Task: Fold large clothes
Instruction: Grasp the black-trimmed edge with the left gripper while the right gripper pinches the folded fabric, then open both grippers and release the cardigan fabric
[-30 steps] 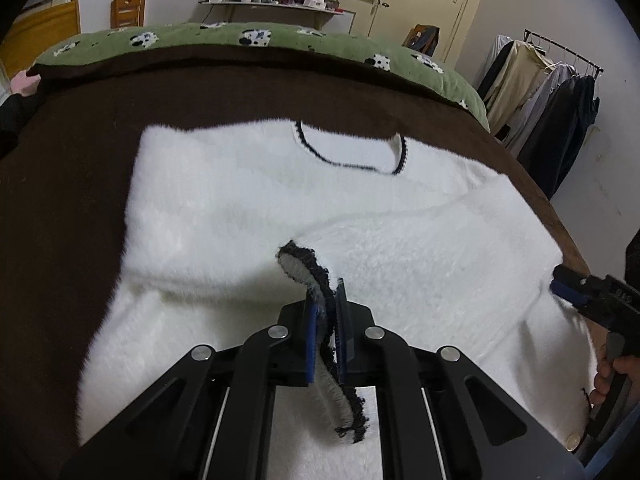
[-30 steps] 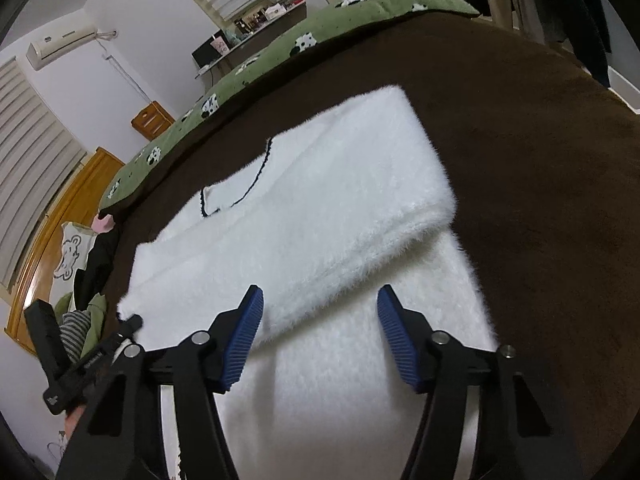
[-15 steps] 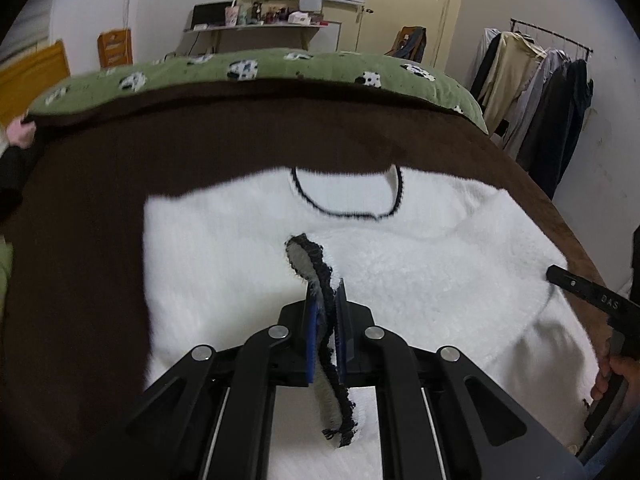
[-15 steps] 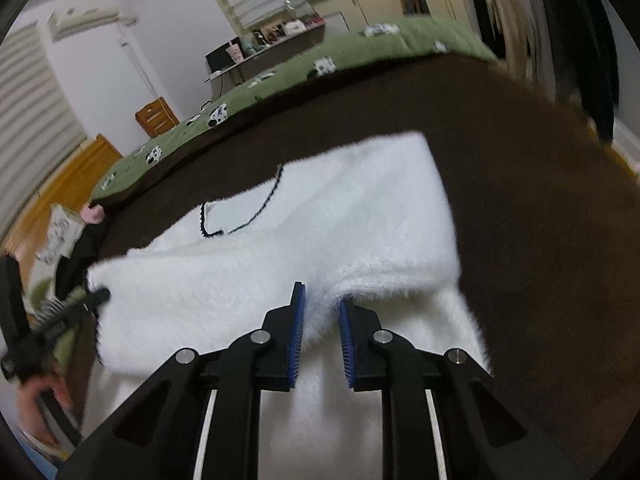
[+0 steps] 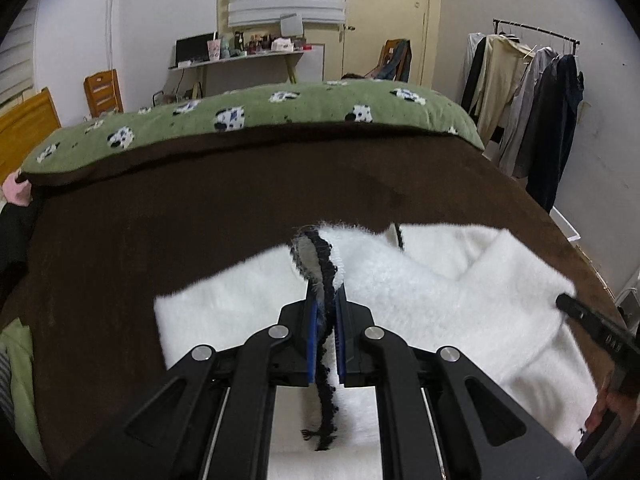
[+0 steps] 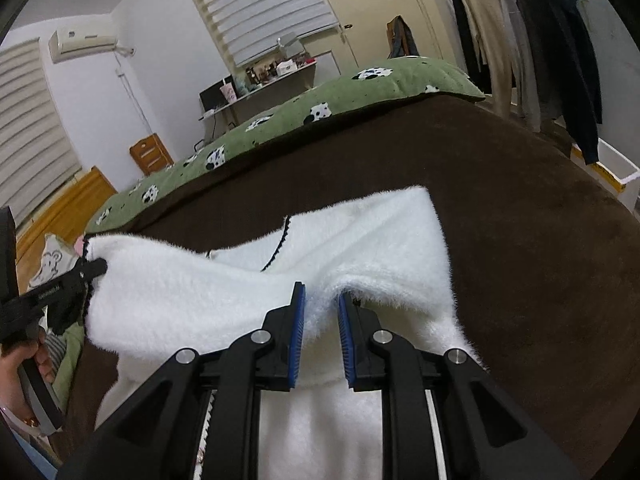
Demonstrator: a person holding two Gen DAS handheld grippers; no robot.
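Your left gripper is clamped tight on the dark-trimmed hem of the white fluffy sweater; the trim strip runs between the blue pads and dangles loose below them. Your right gripper has its jaws pinched onto a thick fold of the same sweater, white pile bulging up between the pads.

The sweater lies on the brown blanket near your edge of the bed, partly lifted off it at both grips. In the right wrist view the raised part sags as a band between the two tools, with the black-edged neckline showing behind it. The sweater's far right corner rests flat on the blanket.

Around you: a green cow-print quilt along the far side of the bed, well apart from the sweater. Clothes rack with hanging coats to the right, off the bed. Cluttered desk against the back wall, under the blinds. Bundled clothing at the bed's left edge, just behind your left tool in the right wrist view. The blanket beyond the sweater is bare.
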